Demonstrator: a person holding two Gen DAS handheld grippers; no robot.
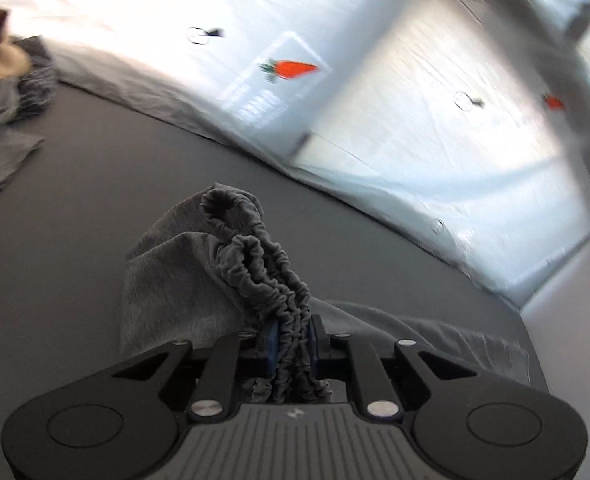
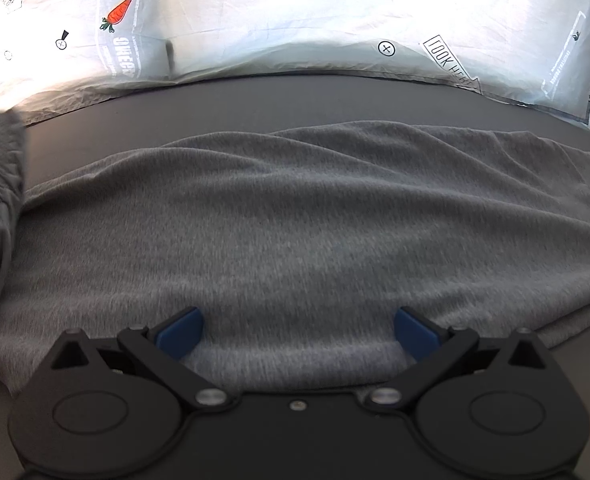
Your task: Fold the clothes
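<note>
Holding tight, the left gripper pinches the bunched stretchy waistband of the grey garment between its blue pads. The waistband sticks up past the pads in a crinkly bundle, and soft grey cloth hangs down on both sides onto the dark bench.

The right gripper has its jaws spread wide apart. It sits over the near edge of the grey garment, and its blue pads squeeze nothing. The garment lies spread out flat across the middle of the bench, with some wrinkles. At its left end the cloth is lifted up.

Farther off, near the left edge of the bench, is a pile of other clothes. Along the far edge of the bench lies a white sheet with a carrot picture and printed words.
</note>
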